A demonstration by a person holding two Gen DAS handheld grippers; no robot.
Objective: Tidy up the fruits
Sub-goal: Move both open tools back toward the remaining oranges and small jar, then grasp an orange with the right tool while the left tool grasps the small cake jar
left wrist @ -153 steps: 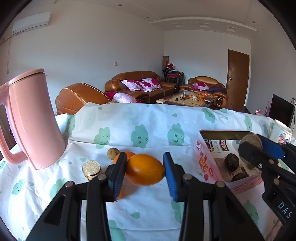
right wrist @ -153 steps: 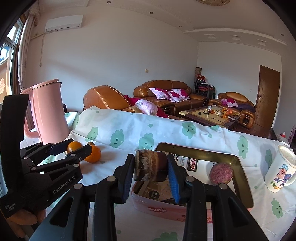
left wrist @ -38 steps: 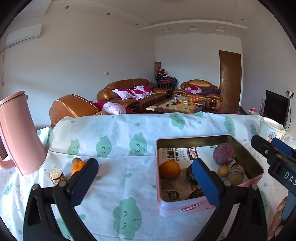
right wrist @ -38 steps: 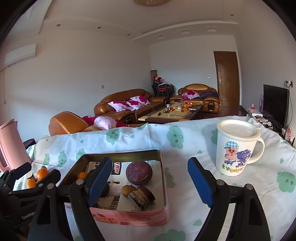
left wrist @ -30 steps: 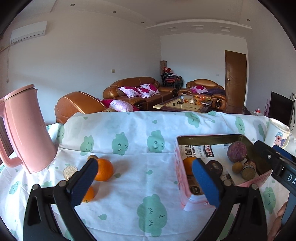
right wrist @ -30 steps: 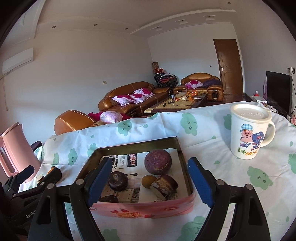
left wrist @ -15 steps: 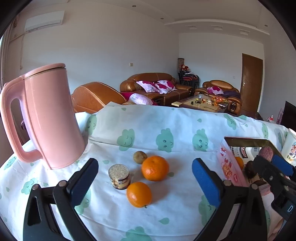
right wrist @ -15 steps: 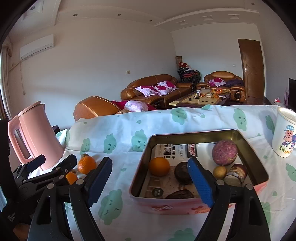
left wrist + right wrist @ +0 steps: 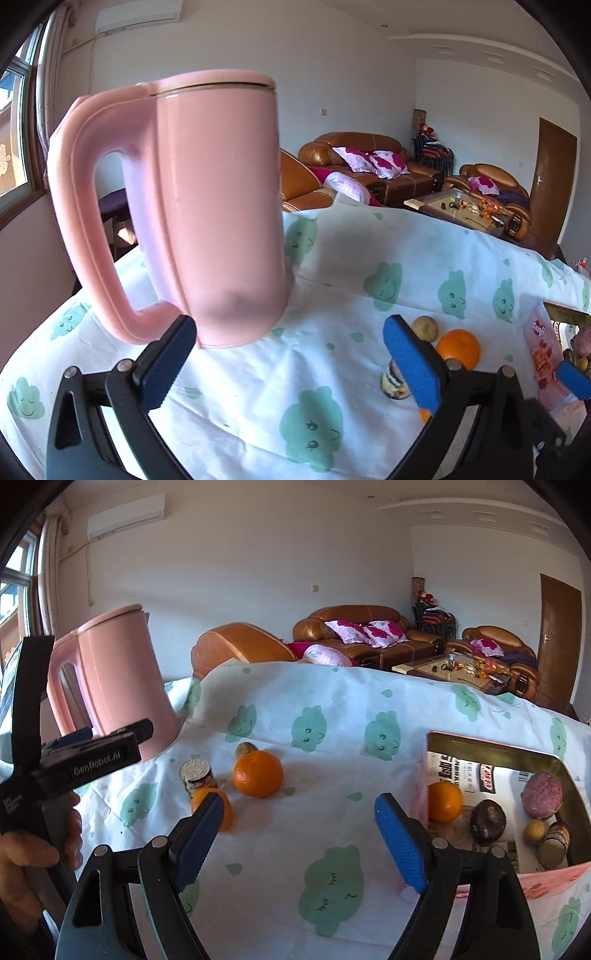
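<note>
Resting on the cloud-print cloth [image 9: 332,834], two glossy oranges [image 9: 258,773] lay beside a small brownish fruit [image 9: 246,748], possibly a kiwi, left of the tin [image 9: 491,746]. Both the right gripper [image 9: 299,843] and left gripper [image 9: 284,360] stood wide and empty.

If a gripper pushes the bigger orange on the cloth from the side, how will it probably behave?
The bigger orange looks round and lies free on the cloth, so it would probably roll, not slide. The small brown fruit just behind it may get nudged. Its dimpled peel should give pads fair grip.
</note>
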